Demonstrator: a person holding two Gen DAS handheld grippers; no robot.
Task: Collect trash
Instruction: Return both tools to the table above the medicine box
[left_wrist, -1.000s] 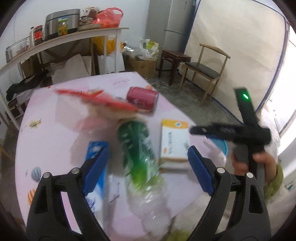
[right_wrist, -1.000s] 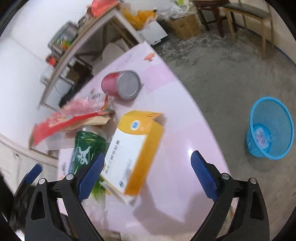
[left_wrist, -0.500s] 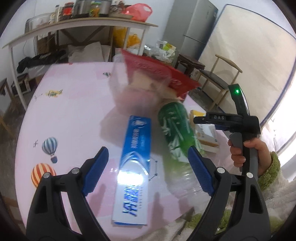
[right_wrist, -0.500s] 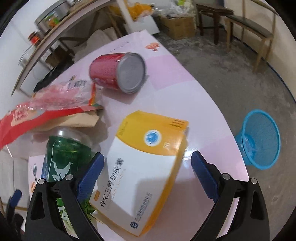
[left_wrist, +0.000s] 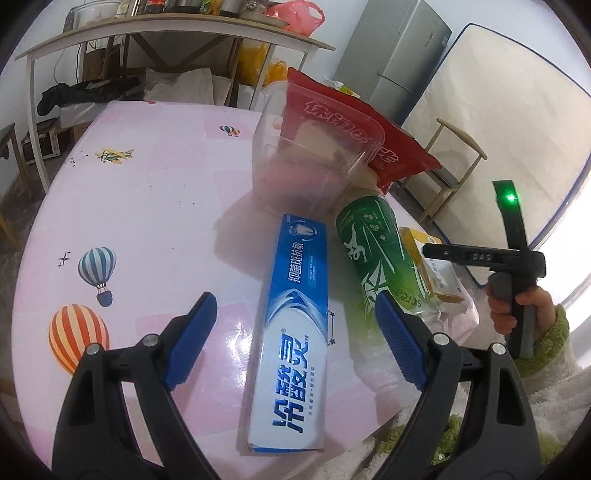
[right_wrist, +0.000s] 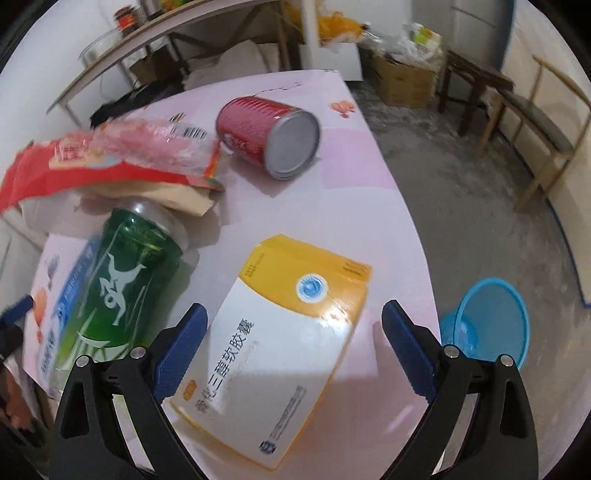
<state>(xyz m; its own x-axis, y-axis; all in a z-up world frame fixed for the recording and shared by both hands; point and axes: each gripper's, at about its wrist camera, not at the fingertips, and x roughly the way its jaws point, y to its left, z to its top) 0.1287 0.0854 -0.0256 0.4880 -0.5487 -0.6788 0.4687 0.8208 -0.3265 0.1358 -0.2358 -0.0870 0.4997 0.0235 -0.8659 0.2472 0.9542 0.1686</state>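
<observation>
- Scattered over the pink table: the trash, all of it lying flat, none of it held.
- Nearest the left gripper: a blue toothpaste box, lengthwise between the two blue pads, reaching almost to the near table edge.
- Just to its right, touching or nearly so: a green-labelled plastic bottle on its side, its clear end toward the camera.
- Beyond the bottle's far end: a clear plastic container, with a red snack bag lying behind and partly under it.
- Right of the bottle: a yellow-and-white medicine box, flat on the table, directly ahead of the right gripper and between its pads without touching either.
- Farther back in the right wrist view: a red can on its side, silver end facing the camera, beside a crumpled clear wrapper over the red bag.
- Left claw: spread wide, empty, hovering low above the toothpaste box.
- Right claw: likewise spread wide, clamped on nothing.
- Seen from the left wrist: the right hand in a green sleeve, wrapped round its gripper handle past the table's right edge.
- On the concrete floor off the table's right side: a blue mesh bin, something pale at its bottom.
- Around the room: a wooden chair, a cardboard box, a grey fridge, a long shelf loaded with jars and a pink bag.
</observation>
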